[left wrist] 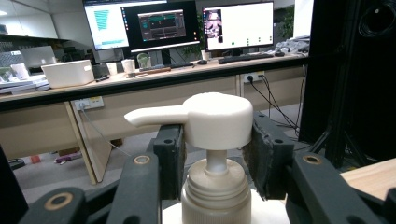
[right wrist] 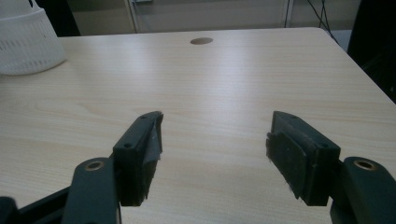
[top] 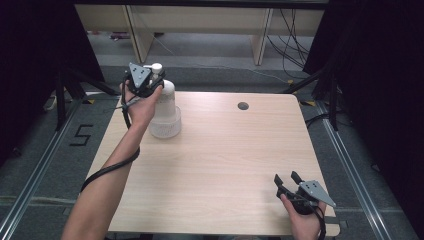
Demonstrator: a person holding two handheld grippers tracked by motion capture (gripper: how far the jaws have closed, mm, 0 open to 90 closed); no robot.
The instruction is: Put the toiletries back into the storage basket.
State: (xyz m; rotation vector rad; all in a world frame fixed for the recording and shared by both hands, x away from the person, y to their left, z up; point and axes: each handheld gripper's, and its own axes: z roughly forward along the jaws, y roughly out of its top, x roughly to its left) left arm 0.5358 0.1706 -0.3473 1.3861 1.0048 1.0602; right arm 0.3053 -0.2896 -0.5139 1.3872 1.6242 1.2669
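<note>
Left gripper (left wrist: 212, 154) is clamping the bottle (top: 165, 112) at the pump (left wrist: 205, 119) — in the left gripper view both pads are sitting against the sides of the pump head, just above the neck collar (left wrist: 215, 196), nozzle sticking out to the view's left. Jaws are as closed as the pump head lets them be, so it's a grip, not an empty close.

The bottle is standing upright on the table (top: 225, 155), far-left area, near the left edge and well apart from the cable hole (top: 243, 106). Its ribbed white base is also showing at top left of the right gripper view.

Right gripper (top: 288, 180) is idling at the near-right corner of the table, jaws spread wide with nothing between them, pointing across the bare top towards the hole.

My read: the grasp step is done and the bottle isn't lifted yet — the base looks to be resting on the wood. Next move is probably a lift or a shift. It's calling for a straight vertical pull, since the hold is high on a narrow, smooth head and the heavy body hangs below; any tilt and it's going to swing or slip. The right gripper could be supporting the body.
</note>
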